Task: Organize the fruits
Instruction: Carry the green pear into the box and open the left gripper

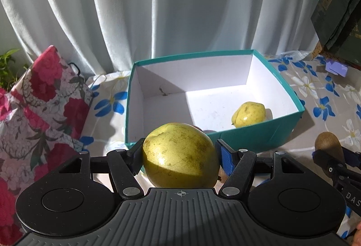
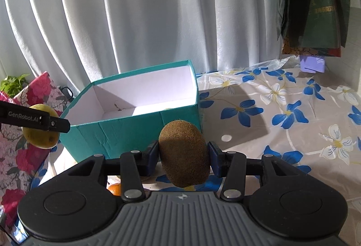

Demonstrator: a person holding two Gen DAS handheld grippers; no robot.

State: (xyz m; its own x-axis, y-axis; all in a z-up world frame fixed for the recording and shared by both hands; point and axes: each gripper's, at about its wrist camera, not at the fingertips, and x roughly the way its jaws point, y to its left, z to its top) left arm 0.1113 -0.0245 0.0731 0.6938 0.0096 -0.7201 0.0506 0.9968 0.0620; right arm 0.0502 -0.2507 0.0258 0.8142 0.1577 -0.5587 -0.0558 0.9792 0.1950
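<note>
My left gripper (image 1: 179, 156) is shut on a large yellow-green pear (image 1: 180, 155), held in front of the near wall of a teal box (image 1: 248, 133) with a white inside. A second yellow pear (image 1: 249, 114) lies in the box at its right. My right gripper (image 2: 183, 156) is shut on a brown kiwi (image 2: 183, 153), held above the table in front of the box (image 2: 126, 131). The kiwi also shows at the right of the left wrist view (image 1: 327, 144). The held pear shows at the left of the right wrist view (image 2: 40, 133). An orange fruit (image 2: 115, 188) peeks out under my right gripper.
A tablecloth with blue and white flowers (image 2: 282, 110) covers the table. A red floral bag (image 1: 38, 99) stands left of the box. White curtains (image 1: 158, 9) hang behind. Dark bags (image 2: 315, 9) hang at the upper right, with a purple object (image 2: 312, 64) below.
</note>
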